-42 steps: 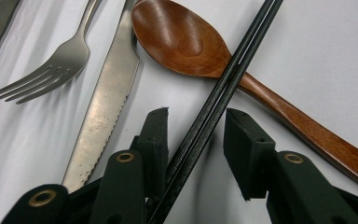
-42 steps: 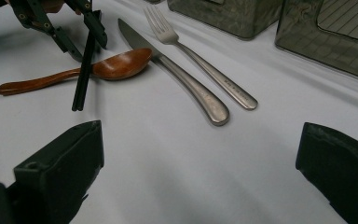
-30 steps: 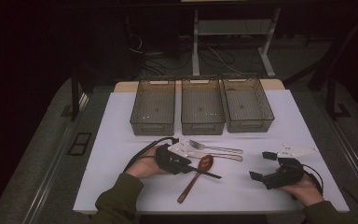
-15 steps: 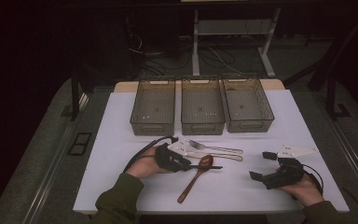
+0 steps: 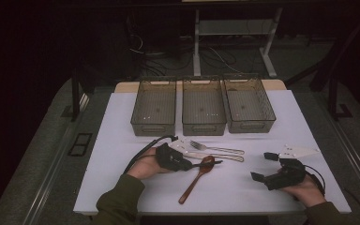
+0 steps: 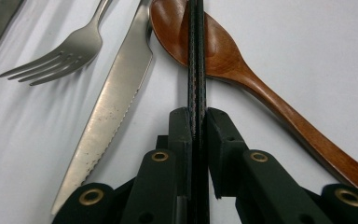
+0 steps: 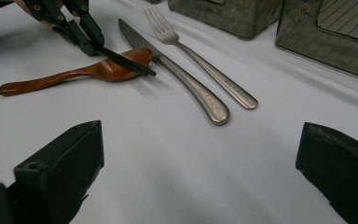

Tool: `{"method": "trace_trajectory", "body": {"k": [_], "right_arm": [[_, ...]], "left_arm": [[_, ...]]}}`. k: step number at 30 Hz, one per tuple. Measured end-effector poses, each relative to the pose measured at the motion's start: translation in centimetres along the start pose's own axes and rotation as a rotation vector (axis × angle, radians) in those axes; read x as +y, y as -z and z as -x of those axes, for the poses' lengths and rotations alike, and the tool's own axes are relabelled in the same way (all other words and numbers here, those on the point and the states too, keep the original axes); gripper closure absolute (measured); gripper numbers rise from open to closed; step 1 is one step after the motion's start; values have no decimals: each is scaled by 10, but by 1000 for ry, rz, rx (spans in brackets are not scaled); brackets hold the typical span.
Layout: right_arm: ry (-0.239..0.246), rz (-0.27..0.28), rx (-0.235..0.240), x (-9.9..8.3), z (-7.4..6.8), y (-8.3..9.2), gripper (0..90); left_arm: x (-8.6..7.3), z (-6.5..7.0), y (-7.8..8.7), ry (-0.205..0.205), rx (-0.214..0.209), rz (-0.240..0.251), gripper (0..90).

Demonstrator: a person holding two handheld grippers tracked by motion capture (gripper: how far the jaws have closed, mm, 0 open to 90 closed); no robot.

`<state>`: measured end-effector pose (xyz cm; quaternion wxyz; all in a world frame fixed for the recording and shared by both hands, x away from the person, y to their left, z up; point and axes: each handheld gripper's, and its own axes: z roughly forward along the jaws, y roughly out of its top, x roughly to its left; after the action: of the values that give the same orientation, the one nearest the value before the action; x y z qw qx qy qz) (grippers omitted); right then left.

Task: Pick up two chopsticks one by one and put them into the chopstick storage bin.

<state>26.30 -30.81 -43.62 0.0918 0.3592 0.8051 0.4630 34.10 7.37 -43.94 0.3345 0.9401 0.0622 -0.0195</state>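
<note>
Left gripper [image 5: 205, 163] jaws have just been closing, now pressed together over the wooden spoon [image 6: 223, 56] bowl, nothing visibly between them. Right gripper [image 5: 262, 166] gaping, idle near the table's right edge. Spoon unlifted beside knife [image 6: 114, 100] and fork [image 6: 60, 56]; the three bins [image 5: 153, 125] hold nothing.

White table [image 5: 122, 140]; three bins [image 5: 204, 112], fork [image 5: 215, 148], knife [image 5: 201, 154], wooden spoon [image 5: 194, 180].

The left gripper [image 6: 196, 51] has just been closing; its jaws now meet with nothing visibly between them, their tips lying across the bowl of the wooden spoon [image 6: 242, 70]. Left of the spoon lies a knife [image 6: 112, 107], then a fork [image 6: 65, 56], all on the white bench [image 6: 307, 37].
</note>
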Motion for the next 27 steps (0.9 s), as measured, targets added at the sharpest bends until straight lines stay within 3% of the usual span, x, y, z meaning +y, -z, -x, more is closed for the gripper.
{"method": "trace_trajectory", "body": {"k": [4, 9, 15, 19, 22, 27], "right_arm": [[1, 0, 0, 0, 0, 0, 4], [1, 1, 0, 0, 0, 0, 4], [2, 2, 1, 0, 0, 1, 4], [4, -1, 2, -1, 0, 1, 4], [7, -4, 3, -1, -1, 0, 4], [5, -4, 2, -1, -1, 0, 4]], "left_arm": [[0, 0, 0, 11, -11, 3, 729], [0, 2, 5, 10, 17, 37, 624], [-7, 13, 27, 21, 73, 88, 642], [-21, 22, 45, 39, 126, 128, 687], [-35, 30, 53, 44, 166, 139, 732], [-51, 33, 52, 60, 173, 112, 764]]}}
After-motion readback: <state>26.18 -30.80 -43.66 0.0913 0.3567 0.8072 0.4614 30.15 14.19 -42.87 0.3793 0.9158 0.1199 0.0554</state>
